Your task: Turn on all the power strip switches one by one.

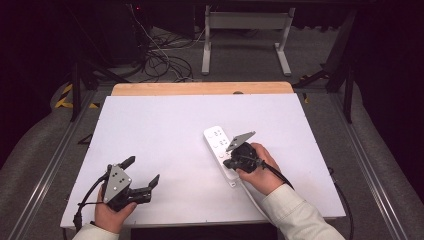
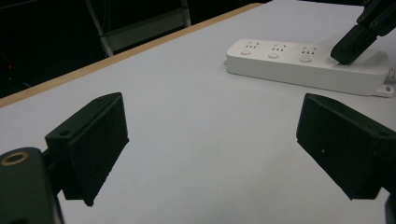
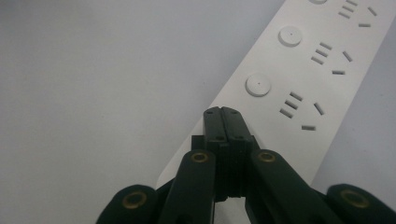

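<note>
Working across the white tabletop (image 1: 165,130), we have the power strip (image 1: 218,145) lying right of centre. Our right claw (image 3: 222,114), jaws pressed together, rests its tip on the strip, seemingly to press a switch button (image 3: 258,85); our left claw (image 1: 142,172) waits wide open, empty.

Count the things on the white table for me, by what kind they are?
Power strips: 1
Black tongs: 2, left tongs open, right tongs shut with their tips over the strip
Total: 3
</note>
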`<state>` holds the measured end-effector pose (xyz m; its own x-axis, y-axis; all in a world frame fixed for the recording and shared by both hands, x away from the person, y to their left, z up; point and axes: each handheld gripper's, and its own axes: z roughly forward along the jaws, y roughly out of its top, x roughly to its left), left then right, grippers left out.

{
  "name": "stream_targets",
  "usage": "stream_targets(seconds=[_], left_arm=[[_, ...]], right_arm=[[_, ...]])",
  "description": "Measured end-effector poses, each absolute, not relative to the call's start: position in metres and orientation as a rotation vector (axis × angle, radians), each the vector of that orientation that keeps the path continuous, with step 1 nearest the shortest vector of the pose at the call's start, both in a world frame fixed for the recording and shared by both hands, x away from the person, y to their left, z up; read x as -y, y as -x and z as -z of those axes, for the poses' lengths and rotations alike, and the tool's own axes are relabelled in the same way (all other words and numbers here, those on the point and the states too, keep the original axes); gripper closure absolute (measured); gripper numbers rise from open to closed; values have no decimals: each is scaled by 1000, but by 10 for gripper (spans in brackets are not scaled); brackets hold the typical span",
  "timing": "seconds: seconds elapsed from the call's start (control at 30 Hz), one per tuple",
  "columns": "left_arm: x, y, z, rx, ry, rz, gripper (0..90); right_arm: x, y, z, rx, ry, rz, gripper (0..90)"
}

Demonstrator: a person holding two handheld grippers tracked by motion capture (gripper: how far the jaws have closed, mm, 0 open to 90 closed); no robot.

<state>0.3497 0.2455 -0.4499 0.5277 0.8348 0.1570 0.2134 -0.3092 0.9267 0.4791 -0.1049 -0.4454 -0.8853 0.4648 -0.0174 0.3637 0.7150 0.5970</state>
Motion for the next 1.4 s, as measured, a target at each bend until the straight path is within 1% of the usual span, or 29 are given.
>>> stream_targets(seconds=[0.4,0.57,0.67,0.73,1.4], left_arm=[[-246,-350,450,-871,-1812,-813,94],[-247,-350,450,-870,-1807,-813,94],[-247,-351,450,-870,-1807,-817,94],[-247,-351,450,-865,-1812,-821,94],[-247,-351,450,-864,-1811,-823,94]], right_arm=[[102,-478,446,-2752,-690,-863,900],[106,-482,442,-2751,-682,-924,900],[113,-482,426,-2662,-704,-1123,900],[113,-483,423,-2645,-690,-1122,900],[104,-502,437,-2633,-705,-1096,900]])
